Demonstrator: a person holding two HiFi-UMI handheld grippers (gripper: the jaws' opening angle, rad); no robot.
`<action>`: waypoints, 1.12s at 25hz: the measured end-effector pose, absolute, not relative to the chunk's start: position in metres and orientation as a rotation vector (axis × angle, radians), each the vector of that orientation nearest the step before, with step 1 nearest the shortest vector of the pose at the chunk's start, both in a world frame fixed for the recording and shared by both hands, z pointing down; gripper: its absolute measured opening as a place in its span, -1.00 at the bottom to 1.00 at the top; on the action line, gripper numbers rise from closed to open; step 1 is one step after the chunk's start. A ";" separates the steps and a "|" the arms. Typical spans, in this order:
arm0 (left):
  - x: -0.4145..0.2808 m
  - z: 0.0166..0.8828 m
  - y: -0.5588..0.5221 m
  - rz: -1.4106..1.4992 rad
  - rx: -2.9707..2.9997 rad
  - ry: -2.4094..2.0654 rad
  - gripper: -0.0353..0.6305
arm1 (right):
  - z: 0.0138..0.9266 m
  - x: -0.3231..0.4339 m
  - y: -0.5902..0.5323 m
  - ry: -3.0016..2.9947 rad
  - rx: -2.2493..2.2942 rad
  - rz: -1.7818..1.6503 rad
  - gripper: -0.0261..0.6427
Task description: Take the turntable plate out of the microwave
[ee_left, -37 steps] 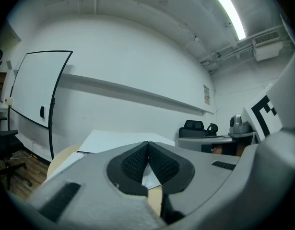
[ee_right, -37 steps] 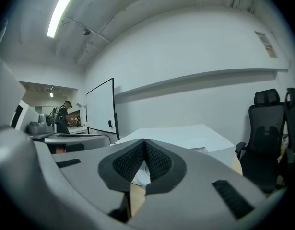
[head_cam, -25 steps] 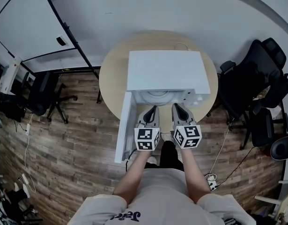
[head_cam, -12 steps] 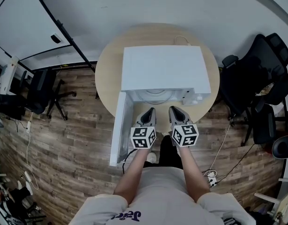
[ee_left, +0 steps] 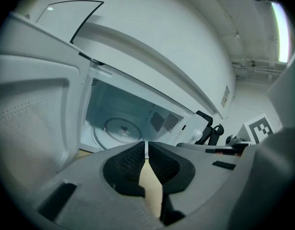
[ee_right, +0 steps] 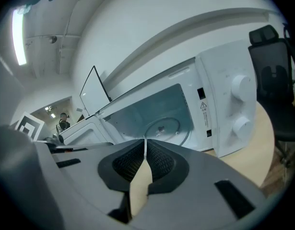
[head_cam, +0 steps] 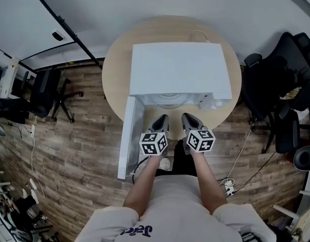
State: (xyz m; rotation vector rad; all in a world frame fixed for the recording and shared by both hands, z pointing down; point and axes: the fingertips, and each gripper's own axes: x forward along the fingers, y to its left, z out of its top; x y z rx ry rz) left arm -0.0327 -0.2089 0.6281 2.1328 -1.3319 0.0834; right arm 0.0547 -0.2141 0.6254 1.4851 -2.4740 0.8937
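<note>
A white microwave [head_cam: 179,67] stands on a round wooden table [head_cam: 116,74], its door [head_cam: 127,135] swung open to the left. The clear glass turntable plate [head_cam: 169,99] lies inside the cavity; it also shows in the left gripper view [ee_left: 119,128] and in the right gripper view [ee_right: 167,128]. My left gripper [head_cam: 162,118] and right gripper [head_cam: 185,117] hover side by side just in front of the opening, apart from the plate. Both are shut with nothing between the pads, the left [ee_left: 146,146] and the right [ee_right: 145,145].
Two control knobs [ee_right: 239,104] sit on the microwave's right panel. Black office chairs stand at the right [head_cam: 281,79] and at the left [head_cam: 41,97]. A cable [head_cam: 235,165] runs across the wooden floor to a power strip. A white partition [head_cam: 23,29] stands at the back left.
Both grippers have sunk lower in front of the open microwave and rolled a little. They stay shut and side by side.
</note>
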 end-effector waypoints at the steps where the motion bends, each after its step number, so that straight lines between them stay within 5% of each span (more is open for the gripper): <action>1: -0.034 0.631 -0.210 0.071 2.113 -1.327 -0.85 | 0.629 0.055 -0.215 -2.475 1.489 0.927 -0.88; 21: -0.040 0.690 -0.239 -0.094 1.802 -1.226 -0.84 | 0.693 0.054 -0.240 -2.443 1.467 1.429 -0.88; 26: -0.041 0.706 -0.245 -0.184 1.692 -1.193 -0.71 | 0.712 0.056 -0.244 -2.419 1.463 1.573 -0.86; 28: -0.041 0.713 -0.248 -0.211 1.662 -1.184 -0.66 | 0.717 0.051 -0.247 -2.423 1.435 1.650 -0.57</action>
